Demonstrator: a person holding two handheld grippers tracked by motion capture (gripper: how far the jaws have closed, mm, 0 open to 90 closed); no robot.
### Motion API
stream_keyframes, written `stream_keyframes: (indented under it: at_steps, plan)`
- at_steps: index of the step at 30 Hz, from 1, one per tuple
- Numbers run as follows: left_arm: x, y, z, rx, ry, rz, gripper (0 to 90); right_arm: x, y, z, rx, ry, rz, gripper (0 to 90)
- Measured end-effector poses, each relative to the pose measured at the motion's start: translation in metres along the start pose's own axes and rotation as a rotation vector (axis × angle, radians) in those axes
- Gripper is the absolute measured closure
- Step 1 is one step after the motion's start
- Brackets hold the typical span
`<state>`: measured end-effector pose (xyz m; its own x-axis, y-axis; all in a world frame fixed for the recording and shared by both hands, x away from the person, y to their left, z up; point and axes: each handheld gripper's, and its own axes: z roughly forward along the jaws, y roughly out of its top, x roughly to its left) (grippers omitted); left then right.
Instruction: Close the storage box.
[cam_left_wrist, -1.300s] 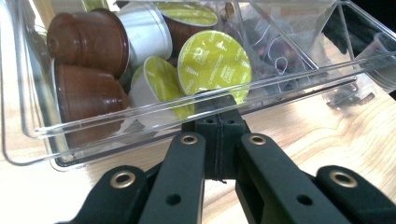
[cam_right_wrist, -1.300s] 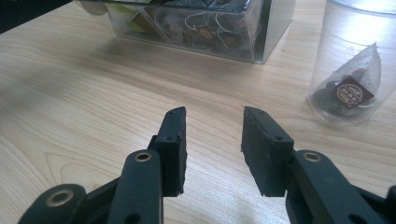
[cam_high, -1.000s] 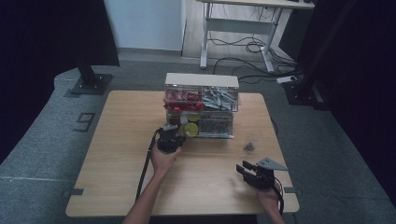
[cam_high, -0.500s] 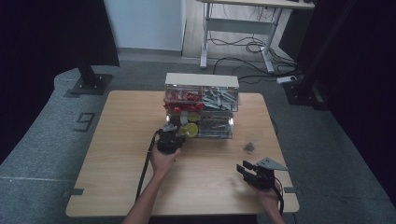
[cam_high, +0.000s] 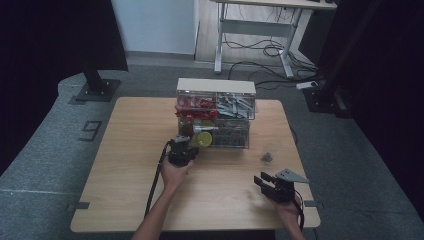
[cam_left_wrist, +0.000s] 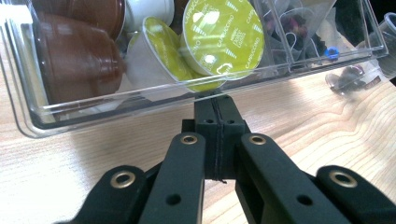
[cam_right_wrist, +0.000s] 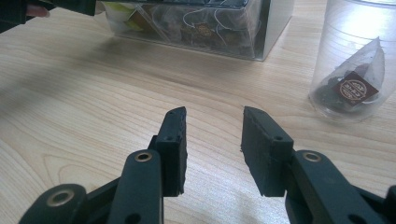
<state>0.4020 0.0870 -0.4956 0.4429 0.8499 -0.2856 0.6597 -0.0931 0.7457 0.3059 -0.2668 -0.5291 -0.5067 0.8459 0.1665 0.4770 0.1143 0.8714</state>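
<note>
Holds left gripper (cam_left_wrist: 215, 100) shut, tips at the front lip of the drawer (cam_left_wrist: 93, 106) low in the box (cam_high: 215, 85) — handy for sliding it — and parks right gripper (cam_right_wrist: 212, 116) open, empty, near the cup (cam_right_wrist: 355, 56).

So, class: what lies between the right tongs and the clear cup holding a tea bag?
Only bare wooden table; the right gripper view shows right tongs open, clear cup standing apart.
</note>
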Motion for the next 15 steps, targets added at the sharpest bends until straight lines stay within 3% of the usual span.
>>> stream_keyframes:
  at_steps: [15]
  plan:
    - [-0.0025,-0.0049,-0.0021,-0.004,-0.006,0.013,88.7,-0.0005,-0.0003,0.0000,0.003,0.001,0.001,60.2]
